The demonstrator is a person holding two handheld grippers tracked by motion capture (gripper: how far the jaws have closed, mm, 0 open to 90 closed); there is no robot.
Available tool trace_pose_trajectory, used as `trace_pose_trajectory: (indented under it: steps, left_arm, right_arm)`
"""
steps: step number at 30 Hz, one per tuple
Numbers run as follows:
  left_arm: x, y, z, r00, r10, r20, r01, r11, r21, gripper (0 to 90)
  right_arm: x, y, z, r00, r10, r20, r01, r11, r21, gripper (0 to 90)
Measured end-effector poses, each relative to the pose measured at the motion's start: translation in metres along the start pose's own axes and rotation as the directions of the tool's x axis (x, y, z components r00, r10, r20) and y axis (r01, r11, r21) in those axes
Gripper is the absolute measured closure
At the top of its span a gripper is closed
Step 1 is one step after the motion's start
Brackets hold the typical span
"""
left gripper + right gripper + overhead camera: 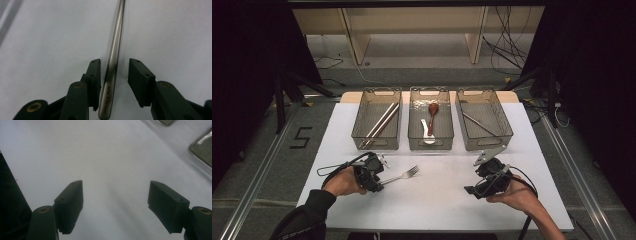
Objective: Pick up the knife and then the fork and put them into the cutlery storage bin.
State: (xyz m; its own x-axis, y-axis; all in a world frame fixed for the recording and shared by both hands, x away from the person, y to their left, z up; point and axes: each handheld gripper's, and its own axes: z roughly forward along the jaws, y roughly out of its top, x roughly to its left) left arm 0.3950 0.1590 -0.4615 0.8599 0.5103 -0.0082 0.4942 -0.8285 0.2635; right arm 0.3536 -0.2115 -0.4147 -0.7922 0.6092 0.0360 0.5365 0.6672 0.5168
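A: Left side status?

B: Left gripper (pixel 113 75) sat low on the white table top (pixel 437 200); jaws parted a little, straddling the handle end of the silver metal fork (pixel 401 176); left jaw touching or nearly touching the handle, right jaw clear of it; not clamped. Fork lay flat on the table, tines pointing right, toward the table's middle.

A: Right?

B: Right gripper (pixel 116 205) hung over bare table at front right; jaws spread wide, holding nothing.

A: Bins?

B: Three clear plastic bins in a row at the back; left bin (pixel 377 120) held long metal sticks (pixel 381 123); middle bin (pixel 430 120) held a reddish-brown wooden spoon (pixel 432 115) and a pale spoon (pixel 427 134); right bin (pixel 483 120) held one thin metal utensil (pixel 479 124), type unclear.
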Motion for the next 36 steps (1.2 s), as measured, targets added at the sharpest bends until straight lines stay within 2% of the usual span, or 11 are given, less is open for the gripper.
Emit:
trace_pose_trajectory:
  steps: [11, 15, 21, 25, 30, 36]
  left_arm:
    - [-0.004, 0.006, 0.002, 0.9987, 0.05, -0.004, -0.05, 0.9984, 0.026, 71.9]
    - [-0.005, 0.005, 0.002, 0.9987, 0.05, 0.007, -0.05, 0.9986, 0.018, 77.4]
    - [-0.008, 0.007, 0.002, 0.998, 0.063, -0.009, -0.063, 0.9976, 0.031, 79.9]
    - [-0.009, 0.006, 0.002, 0.9979, 0.064, -0.011, -0.064, 0.9977, 0.02, 80.5]
    - [-0.013, 0.009, 0.0, 0.9967, 0.08, 0.013, -0.08, 0.9968, 0.005, 80.6]
    - [-0.021, 0.014, -0.008, 0.9956, 0.09, 0.025, -0.089, 0.9953, -0.037, 80.6]
  right_arm:
    - [0.002, 0.0, 0.002, 0.9999, -0.001, -0.014, 0.001, 1.0, 0.017, 29.4]
    - [0.003, 0.0, 0.002, 0.9999, -0.01, -0.012, 0.01, 1.0, 0.011, 29.5]
    - [0.003, 0.0, 0.002, 0.9999, -0.01, -0.013, 0.01, 1.0, 0.01, 29.5]
    - [0.003, 0.0, 0.001, 0.9998, -0.014, -0.014, 0.014, 1.0, 0.007, 29.7]
    - [0.004, 0.0, 0.001, 0.9997, -0.017, -0.014, 0.017, 1.0, 0.006, 29.8]
    - [0.005, 0.001, 0.001, 0.9997, -0.021, -0.014, 0.021, 1.0, -0.004, 30.0]
